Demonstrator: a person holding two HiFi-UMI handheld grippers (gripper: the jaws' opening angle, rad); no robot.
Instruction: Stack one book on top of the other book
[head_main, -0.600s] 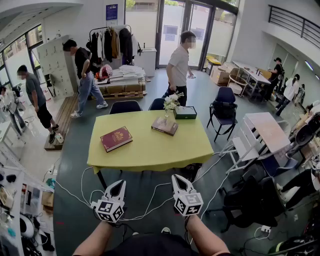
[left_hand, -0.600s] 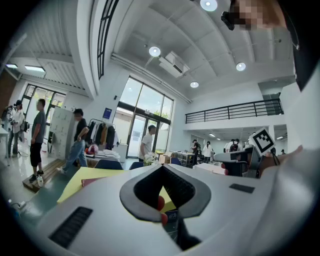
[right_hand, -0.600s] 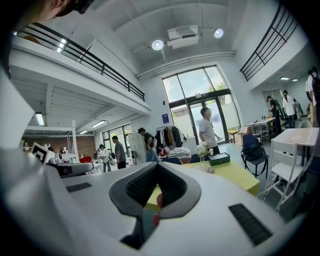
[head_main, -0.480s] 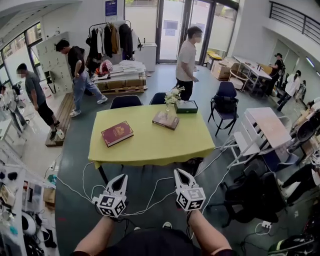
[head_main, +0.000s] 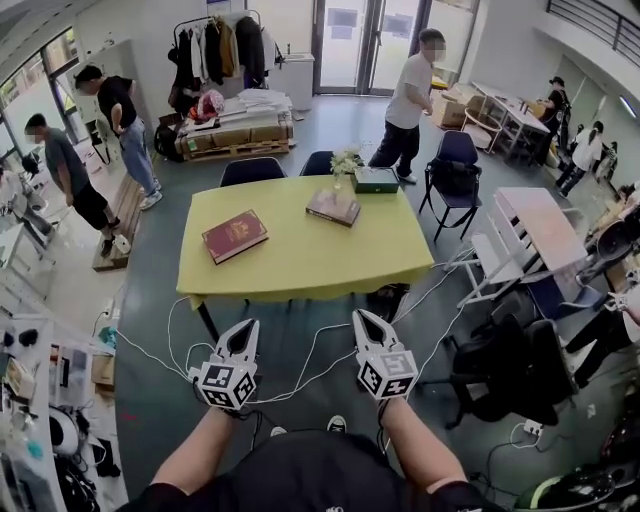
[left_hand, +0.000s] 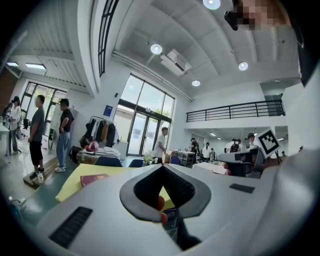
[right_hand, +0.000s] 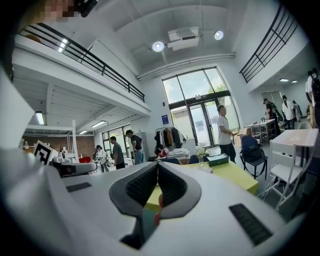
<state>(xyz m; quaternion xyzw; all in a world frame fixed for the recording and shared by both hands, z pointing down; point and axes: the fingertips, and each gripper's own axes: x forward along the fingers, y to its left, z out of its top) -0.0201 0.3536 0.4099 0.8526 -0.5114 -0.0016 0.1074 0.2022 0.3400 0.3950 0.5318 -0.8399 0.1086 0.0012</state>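
A red book lies on the left part of the yellow table. A brown book rests further back, right of centre. The red book also shows in the left gripper view, low on the table. My left gripper is shut and empty, held in the air well short of the table's near edge. To its right my right gripper is likewise shut with nothing in it. Both point toward the table, roughly level.
A green box and a small vase of flowers stand at the table's far edge. Chairs stand behind the table, white cables trail on the floor below it. Several people stand or walk around the room. A white table is on the right.
The view has drawn a little closer to the table and both grippers sit slightly higher in the picture. The person in the white shirt has walked to the right. Both grippers stay shut.
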